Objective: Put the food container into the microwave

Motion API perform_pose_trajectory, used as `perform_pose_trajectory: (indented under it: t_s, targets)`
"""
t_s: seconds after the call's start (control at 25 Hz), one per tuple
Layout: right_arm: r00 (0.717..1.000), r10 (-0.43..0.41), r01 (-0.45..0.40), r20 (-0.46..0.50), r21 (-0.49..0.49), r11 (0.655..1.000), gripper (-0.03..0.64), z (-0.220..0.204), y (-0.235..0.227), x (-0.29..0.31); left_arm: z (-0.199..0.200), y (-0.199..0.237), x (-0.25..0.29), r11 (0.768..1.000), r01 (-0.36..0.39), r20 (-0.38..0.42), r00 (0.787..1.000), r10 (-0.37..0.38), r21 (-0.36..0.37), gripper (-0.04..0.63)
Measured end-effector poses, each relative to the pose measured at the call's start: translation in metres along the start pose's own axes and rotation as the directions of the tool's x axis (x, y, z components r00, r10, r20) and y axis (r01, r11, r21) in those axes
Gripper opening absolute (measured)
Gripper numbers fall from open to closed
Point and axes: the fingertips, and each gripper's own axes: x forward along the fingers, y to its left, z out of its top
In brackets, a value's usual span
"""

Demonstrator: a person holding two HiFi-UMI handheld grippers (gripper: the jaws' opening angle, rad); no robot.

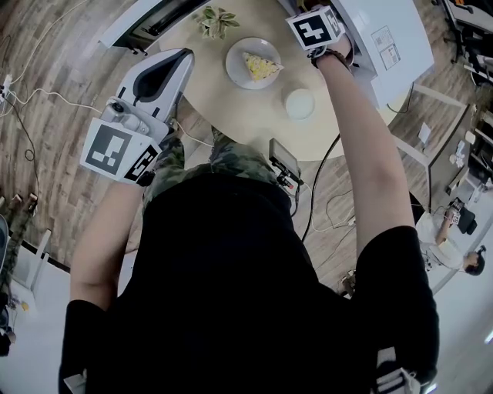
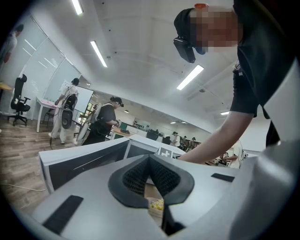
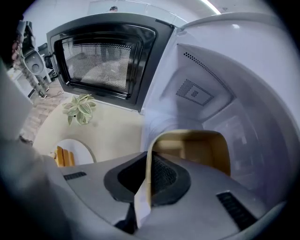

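Note:
A tan food container (image 3: 197, 150) hangs inside the white microwave's cavity (image 3: 211, 84). My right gripper (image 3: 149, 187) is shut on the container's near rim. In the head view only this gripper's marker cube (image 1: 314, 29) shows, at the microwave (image 1: 385, 38); the jaws and the container are hidden there. The microwave door (image 3: 103, 56) stands open to the left, its mesh window facing me. My left gripper (image 1: 183, 58) hovers over the left edge of the round table (image 1: 231, 115). In its own view the left gripper (image 2: 151, 161) is shut, pads touching, with nothing between them.
On the table lie a white plate (image 1: 239, 65) with a yellow food slice (image 1: 262, 68), a round white lid (image 1: 299, 102) and a small plant (image 1: 217, 21). A black device (image 1: 283, 163) with cables sits at the near table edge. People stand in the room behind.

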Motion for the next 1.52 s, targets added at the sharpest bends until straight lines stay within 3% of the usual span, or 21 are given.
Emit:
perform_pose_trajectory:
  t_s: [1.2, 1.52]
  targets:
    - [0.997, -0.076, 0.074, -0.017, -0.07, 0.995, 0.043, -0.004, -0.014, 0.026, -0.014, 0.0, -0.001, 1.0, -0.005, -0.033, 0.999, 0.005, -0.019, 0.018]
    - [0.981, -0.188, 0.192, 0.053, -0.08, 0.978, 0.11, 0.004, -0.021, 0.014, -0.016, -0.005, -0.001, 1.0, 0.009, -0.03, 0.999, -0.009, -0.023, 0.018]
